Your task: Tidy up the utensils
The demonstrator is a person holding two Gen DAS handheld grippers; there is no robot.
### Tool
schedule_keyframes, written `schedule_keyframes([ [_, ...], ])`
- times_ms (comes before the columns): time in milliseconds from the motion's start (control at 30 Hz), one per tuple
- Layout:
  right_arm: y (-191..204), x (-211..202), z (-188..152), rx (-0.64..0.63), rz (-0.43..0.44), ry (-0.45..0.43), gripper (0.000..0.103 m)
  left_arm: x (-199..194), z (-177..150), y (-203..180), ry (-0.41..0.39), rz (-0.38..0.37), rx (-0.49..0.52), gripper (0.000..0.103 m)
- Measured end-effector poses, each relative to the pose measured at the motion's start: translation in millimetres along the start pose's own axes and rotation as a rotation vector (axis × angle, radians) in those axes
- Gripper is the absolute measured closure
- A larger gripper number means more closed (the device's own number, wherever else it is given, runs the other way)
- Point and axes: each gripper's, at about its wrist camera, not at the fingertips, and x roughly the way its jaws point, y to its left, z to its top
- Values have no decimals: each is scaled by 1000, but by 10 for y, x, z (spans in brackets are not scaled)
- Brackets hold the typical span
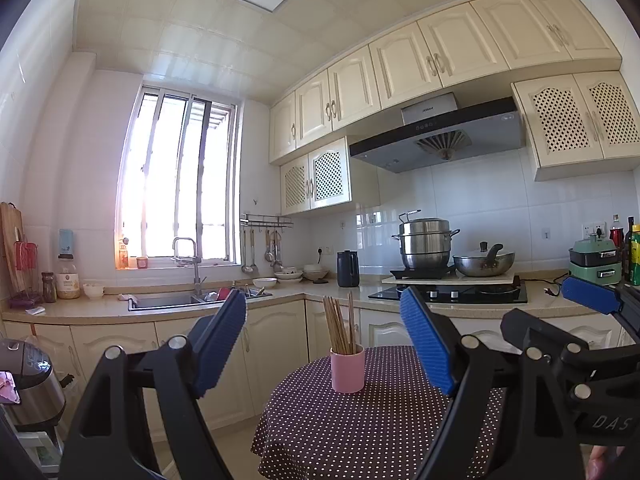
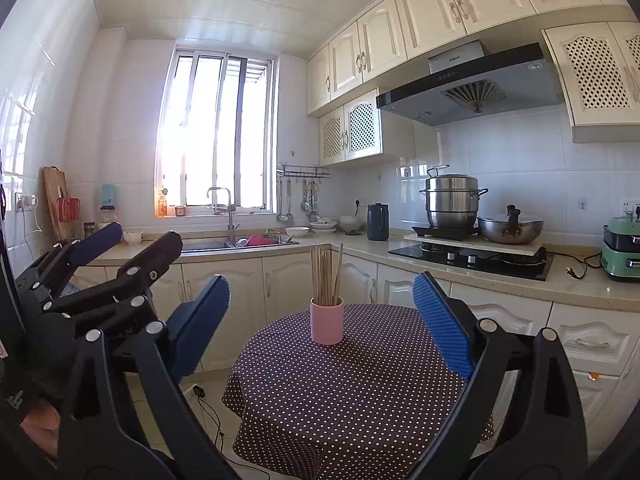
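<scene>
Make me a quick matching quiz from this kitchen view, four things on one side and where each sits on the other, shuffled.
Things:
1. pink cylindrical cup
2. wooden chopsticks
3. stacked steel steamer pot
4. dark blue-grey kettle jug

Places:
A. on the hob under the range hood
B. standing inside the cup
C. on the counter corner
D. on the round polka-dot tablecloth

Pairs: 1-D, 2-B, 3-A, 4-C

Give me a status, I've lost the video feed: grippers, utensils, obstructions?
Left gripper and right gripper open, empty. Wooden chopsticks upright in pink cylindrical cup on dark polka-dot tablecloth. Nothing between fingers and cup.
</scene>
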Motion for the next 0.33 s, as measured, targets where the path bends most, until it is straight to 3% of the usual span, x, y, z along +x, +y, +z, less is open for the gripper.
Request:
schedule_keyframes([
  [333, -84, 244, -187, 18, -14, 47, 11, 296, -241, -61, 70, -8, -1, 25],
])
